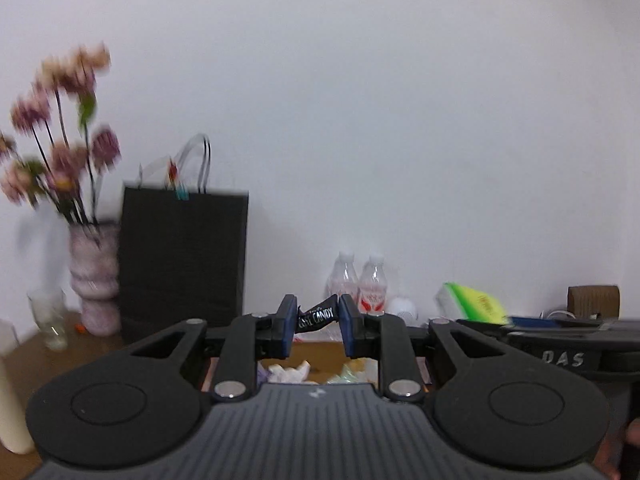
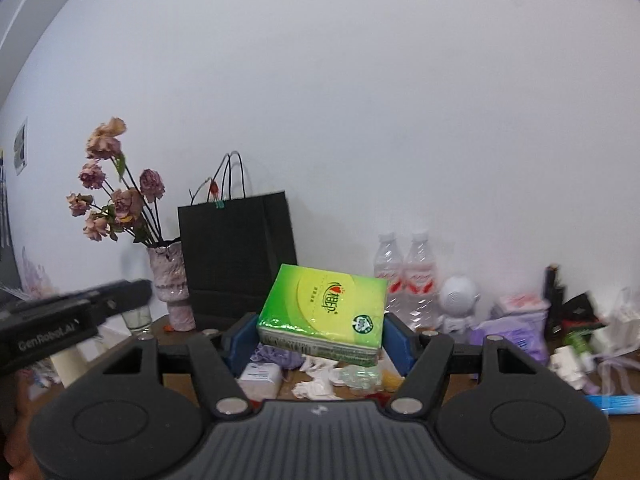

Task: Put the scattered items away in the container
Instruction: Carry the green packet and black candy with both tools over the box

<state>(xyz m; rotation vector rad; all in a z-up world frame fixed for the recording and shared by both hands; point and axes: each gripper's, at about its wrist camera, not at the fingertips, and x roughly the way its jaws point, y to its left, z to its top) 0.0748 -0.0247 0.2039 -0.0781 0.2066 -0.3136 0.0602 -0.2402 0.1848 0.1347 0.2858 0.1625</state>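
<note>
- The green tissue pack (image 2: 322, 312) is clamped between the pads of the right tool (image 2: 320, 338), its long axis across the jaws, lifted above the desk (image 2: 180, 380).
- A black candy wrapper (image 1: 318, 315) is pinched in the left tool (image 1: 318, 326).
- No container can be identified; it seems to lie below both tools.

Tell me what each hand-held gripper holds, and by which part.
Left hand-held gripper: black candy wrapper, pinched at its two ends. Right hand-held gripper: green tissue pack, clamped by its two sides.
</note>
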